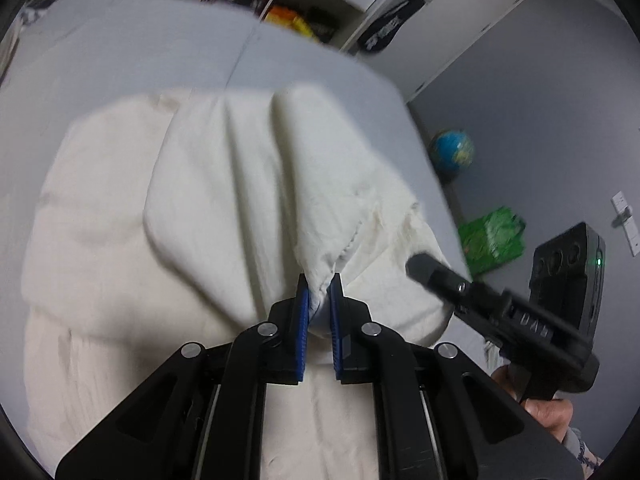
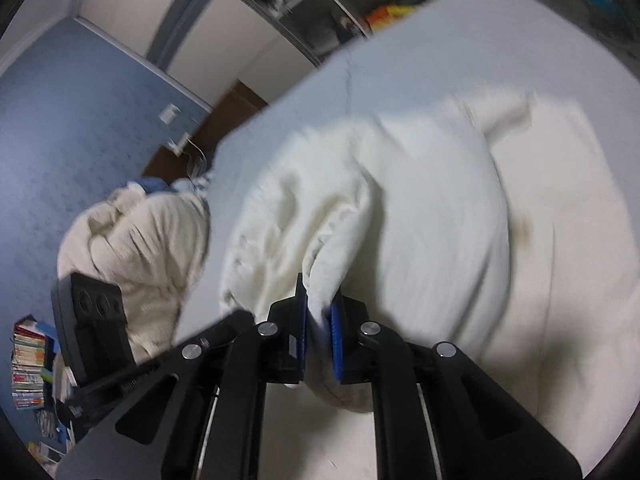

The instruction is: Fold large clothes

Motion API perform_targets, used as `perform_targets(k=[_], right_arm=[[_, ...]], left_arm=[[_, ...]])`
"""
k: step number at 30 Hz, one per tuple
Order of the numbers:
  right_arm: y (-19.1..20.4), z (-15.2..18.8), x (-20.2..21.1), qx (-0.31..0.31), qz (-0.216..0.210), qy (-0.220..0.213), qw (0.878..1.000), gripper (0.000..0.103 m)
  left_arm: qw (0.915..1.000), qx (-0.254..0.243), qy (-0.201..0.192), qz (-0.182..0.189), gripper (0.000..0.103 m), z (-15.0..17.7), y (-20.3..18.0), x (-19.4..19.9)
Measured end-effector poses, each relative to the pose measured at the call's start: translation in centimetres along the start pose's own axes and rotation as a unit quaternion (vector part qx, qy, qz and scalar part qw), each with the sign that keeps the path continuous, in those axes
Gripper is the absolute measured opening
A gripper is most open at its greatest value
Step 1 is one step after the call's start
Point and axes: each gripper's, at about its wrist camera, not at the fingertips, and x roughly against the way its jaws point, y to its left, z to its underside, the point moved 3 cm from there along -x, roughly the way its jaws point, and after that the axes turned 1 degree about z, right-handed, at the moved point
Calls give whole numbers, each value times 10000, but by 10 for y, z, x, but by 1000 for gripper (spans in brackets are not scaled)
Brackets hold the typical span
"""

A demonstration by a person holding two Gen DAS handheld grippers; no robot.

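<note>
Both claws clamped: left claw [image 1: 319, 286] and right claw [image 2: 319, 300] each pinching the cloth [image 1: 224, 184] on the bed [image 1: 132, 52]. Fold under way, far from finished, judging by the bunching.

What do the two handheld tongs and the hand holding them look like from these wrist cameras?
Both tongs, the left and the right, are matte black with angular linkage arms, round silver pivot pins and ribbed blue pads lining the fingers. In the left wrist view, the right tongs carry a black box with round lenses and a green light. By the hand, a patterned grey cuff shows.
</note>
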Motion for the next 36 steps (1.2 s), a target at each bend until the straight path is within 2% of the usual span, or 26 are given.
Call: perform_targets(k=[4,9,16,23,31,36], right_arm=[[-23,37,-12,-244,61,176,9995,7],[-35,53,-22,-403,57,250,9989,7],[-33,52,-43,-158,447,362,9982,7],[-23,53,-67,445,1034,383,9929,7],[-26,48,-85,524,1144,432,9911,7],[-27,42,-96,499,1160,484,9908,7]], left_arm=[[9993,-101,258,-232,10,23,13,-14],[9980,-133,410,-460,11,29,25,-28],[9954,-161,545,-772,13,31,31,-50],[9928,-356,574,-987,17,31,24,-68],[9924,-355,629,-1000,17,22,34,-89],[9917,-385,664,-1027,17,20,27,-100]])
